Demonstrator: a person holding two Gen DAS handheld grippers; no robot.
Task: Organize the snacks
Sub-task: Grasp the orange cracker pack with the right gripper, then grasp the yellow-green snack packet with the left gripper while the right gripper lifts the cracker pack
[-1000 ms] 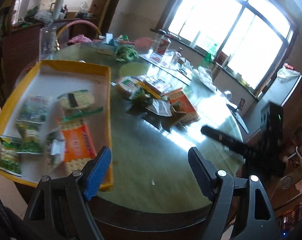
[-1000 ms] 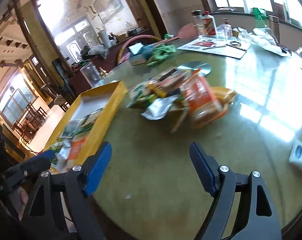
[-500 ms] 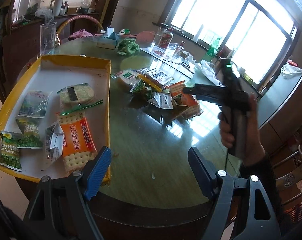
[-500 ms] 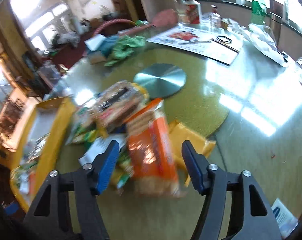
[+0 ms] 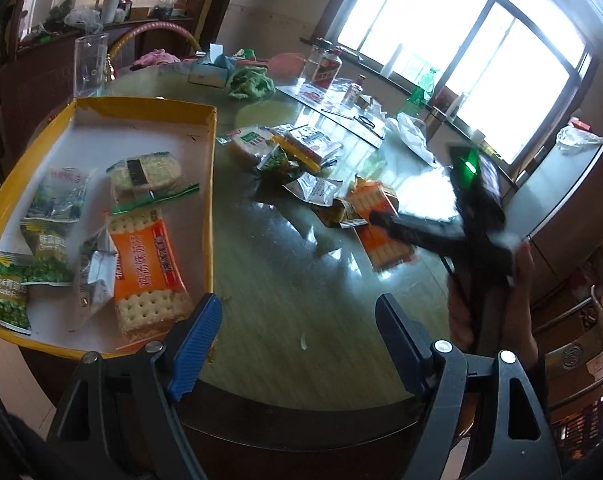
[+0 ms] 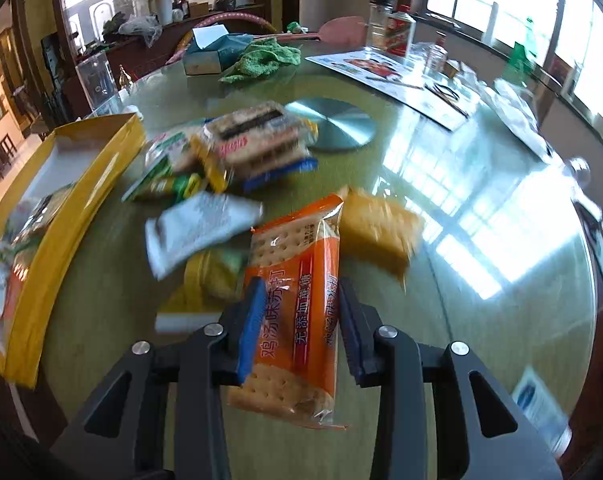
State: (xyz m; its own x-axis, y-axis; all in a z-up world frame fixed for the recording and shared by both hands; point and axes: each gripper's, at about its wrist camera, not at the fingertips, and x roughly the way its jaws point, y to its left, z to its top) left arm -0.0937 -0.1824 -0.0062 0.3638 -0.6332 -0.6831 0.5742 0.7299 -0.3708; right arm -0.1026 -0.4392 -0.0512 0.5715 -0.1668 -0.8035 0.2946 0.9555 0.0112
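Note:
An orange cracker pack (image 6: 297, 280) lies on the green glass table, at the near end of a loose snack pile (image 6: 253, 140). My right gripper (image 6: 297, 304) straddles it, jaws closing, with both blue pads against the pack's long sides. The left wrist view shows that gripper (image 5: 381, 220) reaching down onto the same pack (image 5: 385, 240), held by a hand (image 5: 521, 280). My left gripper (image 5: 297, 312) hangs open and empty over the near table edge. Beside it on the left, a yellow tray (image 5: 210, 184) holds a matching orange pack (image 5: 149, 268), a round cracker pack and green pea packets.
A yellow snack (image 6: 377, 228) and a silver sachet (image 6: 197, 232) touch the orange pack. Behind the pile are a metal disc (image 6: 333, 124), a green cloth (image 6: 261, 60), a tissue box (image 6: 209, 56), bottles (image 6: 397, 32) and a printed sheet (image 6: 393, 76). The table's rim (image 5: 301, 432) curves close below.
My right gripper came down over the orange cracker pack and narrowed its jaws around it. The left gripper stayed where it was, still open.

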